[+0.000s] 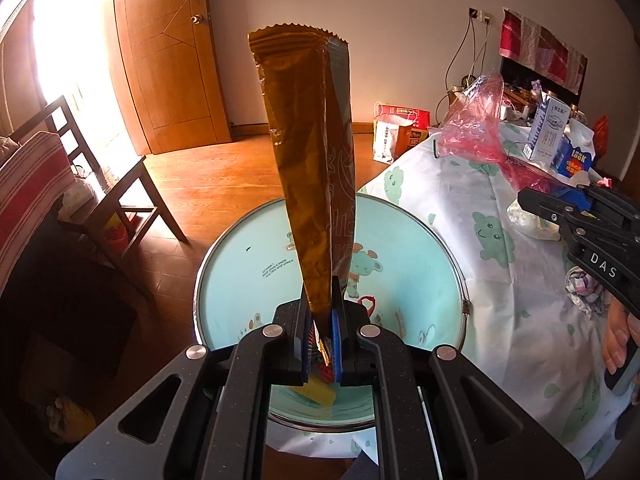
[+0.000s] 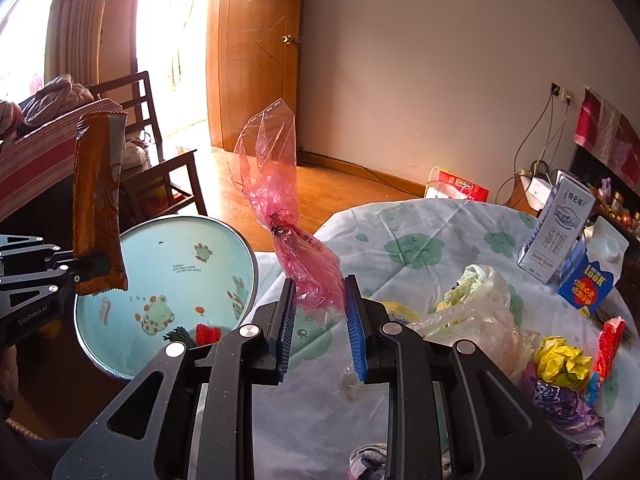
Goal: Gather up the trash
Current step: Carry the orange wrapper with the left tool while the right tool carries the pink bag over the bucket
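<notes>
Black linkage arms fill the near edge of both wrist views. Beyond the left hand-held gripper (image 1: 321, 332), clamped tight on the bottom of a tall brown snack wrapper (image 1: 312, 168), sits a round pale-green basin (image 1: 420, 248) directly below its fingers, beside the table (image 1: 520, 320) with its cloud-print cloth. That wrapper stands upright and blocks the middle of the basin from the left wrist view. A yellow scrap (image 1: 318, 394) shows just under the fingers, partly hidden by them.

To the right, the right hand-held gripper (image 2: 320, 320) is narrowed onto the lower end of a pink plastic bag (image 2: 280, 200), which rises twisted above its blue pads (image 2: 357, 332). Further right of it, on the table, lie clear plastic bags (image 2: 476, 312), a white milk carton (image 2: 556, 232) and blue carton (image 2: 592, 276) standing together, a purple wrapper (image 2: 560, 408) and crumpled yellow paper (image 2: 564, 362). A red wrapper (image 2: 608, 344) is cut off near the edge. Red and dark bits (image 2: 200, 334) in the basin are hard to identify.
</notes>
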{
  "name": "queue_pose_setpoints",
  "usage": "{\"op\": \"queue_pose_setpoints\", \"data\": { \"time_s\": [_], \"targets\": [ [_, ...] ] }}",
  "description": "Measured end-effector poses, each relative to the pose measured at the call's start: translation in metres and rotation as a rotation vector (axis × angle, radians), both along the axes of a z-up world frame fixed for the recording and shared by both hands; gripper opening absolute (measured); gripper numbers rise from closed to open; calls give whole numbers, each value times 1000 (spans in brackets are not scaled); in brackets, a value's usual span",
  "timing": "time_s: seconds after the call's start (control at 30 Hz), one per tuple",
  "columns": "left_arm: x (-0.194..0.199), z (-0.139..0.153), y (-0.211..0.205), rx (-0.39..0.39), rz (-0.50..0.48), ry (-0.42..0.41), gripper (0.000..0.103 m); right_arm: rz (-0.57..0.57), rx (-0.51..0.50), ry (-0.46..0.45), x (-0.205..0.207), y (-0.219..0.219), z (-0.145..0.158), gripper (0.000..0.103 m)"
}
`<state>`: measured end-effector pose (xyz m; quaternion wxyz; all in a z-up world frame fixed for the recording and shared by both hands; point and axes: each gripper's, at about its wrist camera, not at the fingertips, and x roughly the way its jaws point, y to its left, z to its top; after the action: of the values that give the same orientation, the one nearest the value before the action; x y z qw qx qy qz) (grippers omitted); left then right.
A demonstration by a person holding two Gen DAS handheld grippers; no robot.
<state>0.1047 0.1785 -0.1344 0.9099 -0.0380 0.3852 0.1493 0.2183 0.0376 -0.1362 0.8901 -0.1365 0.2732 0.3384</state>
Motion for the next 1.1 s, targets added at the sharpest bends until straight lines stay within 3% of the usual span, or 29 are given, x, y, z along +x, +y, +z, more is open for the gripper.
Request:
{"op": "queue_pose_setpoints", "data": {
  "time_s": [1.1],
  "targets": [
    [2,-4,3,-11,15,13,7,51,-19,-12,-2,15,-5,25]
  ]
}}
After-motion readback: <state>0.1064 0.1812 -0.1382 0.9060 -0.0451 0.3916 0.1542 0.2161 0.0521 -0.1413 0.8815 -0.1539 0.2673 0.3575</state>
